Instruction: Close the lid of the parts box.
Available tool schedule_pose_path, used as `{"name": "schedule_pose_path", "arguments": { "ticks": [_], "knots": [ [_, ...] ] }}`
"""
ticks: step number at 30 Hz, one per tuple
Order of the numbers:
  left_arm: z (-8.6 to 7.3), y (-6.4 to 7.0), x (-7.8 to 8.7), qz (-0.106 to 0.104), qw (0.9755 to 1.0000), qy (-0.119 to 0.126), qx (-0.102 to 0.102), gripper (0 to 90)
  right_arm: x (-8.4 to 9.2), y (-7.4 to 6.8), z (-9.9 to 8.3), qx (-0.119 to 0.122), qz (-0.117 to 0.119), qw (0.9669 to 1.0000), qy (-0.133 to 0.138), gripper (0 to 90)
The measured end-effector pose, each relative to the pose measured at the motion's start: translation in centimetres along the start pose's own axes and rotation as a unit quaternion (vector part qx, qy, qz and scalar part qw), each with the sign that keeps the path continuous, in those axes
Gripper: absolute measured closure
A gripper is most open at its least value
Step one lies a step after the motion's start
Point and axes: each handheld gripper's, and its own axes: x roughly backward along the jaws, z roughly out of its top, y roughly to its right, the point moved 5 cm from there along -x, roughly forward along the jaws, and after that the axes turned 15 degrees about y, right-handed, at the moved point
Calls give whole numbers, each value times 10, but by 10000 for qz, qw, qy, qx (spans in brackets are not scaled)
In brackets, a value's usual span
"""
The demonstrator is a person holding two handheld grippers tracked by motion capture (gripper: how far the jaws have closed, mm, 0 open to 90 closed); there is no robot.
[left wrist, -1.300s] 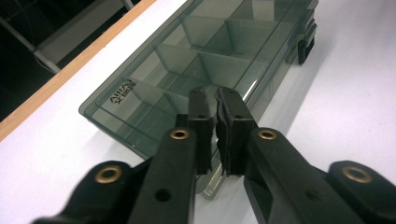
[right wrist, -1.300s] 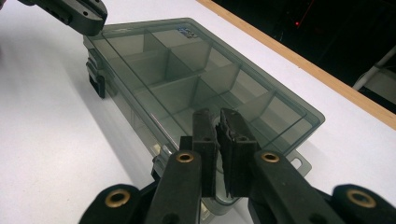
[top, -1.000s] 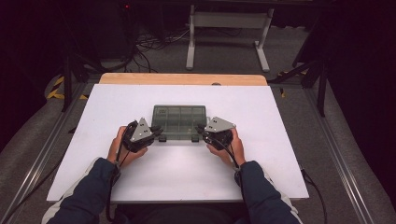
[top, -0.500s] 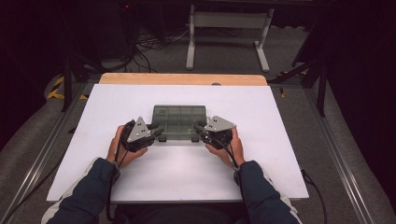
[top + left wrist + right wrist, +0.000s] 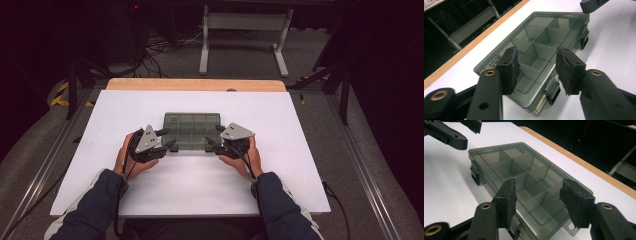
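Observation:
A translucent grey compartment box (image 5: 192,129) lies flat in the middle of the white table (image 5: 300,150) with its lid down. My left gripper (image 5: 170,138) is at its front left corner and my right gripper (image 5: 214,135) at its front right corner. Both have just been opening. In the left gripper view the jaws (image 5: 537,53) stand apart over the box (image 5: 541,47), near a dark latch (image 5: 552,91), pinching nothing. In the right gripper view the jaws (image 5: 539,186) are likewise spread above the box (image 5: 524,175), with the pads touching nothing.
A wooden strip (image 5: 195,84) runs along the table's far edge. Beyond it, on the floor, are a white metal stand (image 5: 240,22) and loose cables (image 5: 165,45). Metal rails (image 5: 370,180) flank the table. A person's forearms in dark sleeves come in from the bottom.
The jaws of both grippers have spread wider at the box's front corners. The hands and the box have kept their places.

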Motion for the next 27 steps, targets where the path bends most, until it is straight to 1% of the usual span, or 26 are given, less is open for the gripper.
{"name": "schedule_pose_path", "arguments": {
  "ticks": [4, 11, 14, 17, 23, 25, 27],
  "knots": [
    [0, 0, 0, 19, 10000, 24, 21, 473, -1, -1, 0, 8, 4, 10000, 37, 359],
    [1, 1, 0, 13, 10000, 58, 34, 392, -2, -2, 1, 31, -56, 9999, 81, 268],
    [1, 2, 0, 11, 10000, 76, 45, 357, -2, -1, 2, 21, -99, 9999, 100, 246],
    [1, 2, -1, -5, 10000, 74, 54, 303, -2, -1, 2, 14, -121, 9999, 102, 228],
    [1, 4, -2, -33, 9999, 95, 88, 247, -4, -2, 1, 4, -155, 9998, 85, 169],
    [1, 4, -2, -31, 9999, 98, 104, 227, -4, -2, 1, -12, -149, 9998, 92, 158],
    [1, 4, -2, -46, 9999, 103, 112, 211, -4, -3, 1, -58, -114, 9999, 96, 128]
  ]
}}
